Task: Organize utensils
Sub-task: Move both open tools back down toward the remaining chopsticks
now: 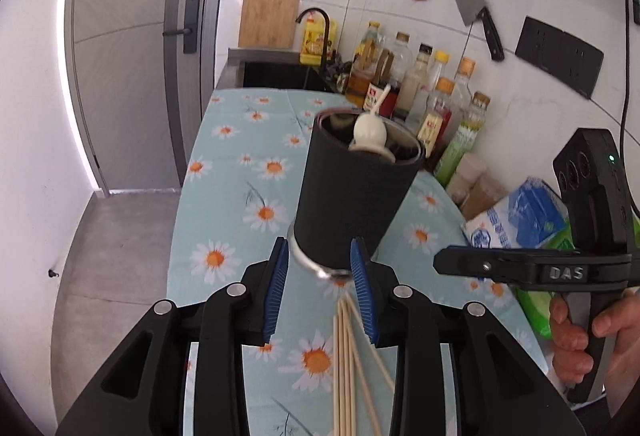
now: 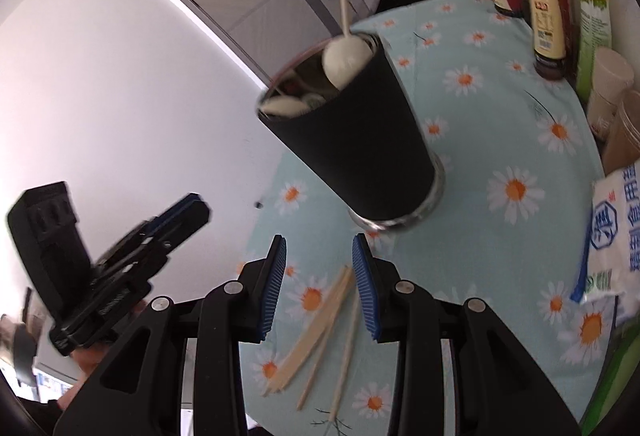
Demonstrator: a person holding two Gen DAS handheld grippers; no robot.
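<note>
Chopsticks first, since they're nearest: a loose bundle of pale wooden sticks lying flat on the daisy tablecloth, fanned out just on the near side of the black cup. I'd guess they're light and stiff but a pain to grab, thin and round-ish and lying flush on soft cloth, so they'll roll or scatter. Best bet is probably pinching across the bunch near the middle, or picking off one or two where they splay apart.

The left gripper is spread wide with nothing in it. Its blue pads sit either side of the cup's metal base in the left view, but I can't tell if they're touching it or just hanging above the sticks. The right gripper is equally wide open and empty, hanging over the chopsticks with the cup just beyond its tips.

The cup looks rigid and fairly steady, dark sleeve over a steel body, and it already holds white spoons, one handle poking up past the rim. It could tip if bumped at the top.

Beyond the cup, along the tiled wall, there's a row of sauce bottles, and past those the sink.
</note>
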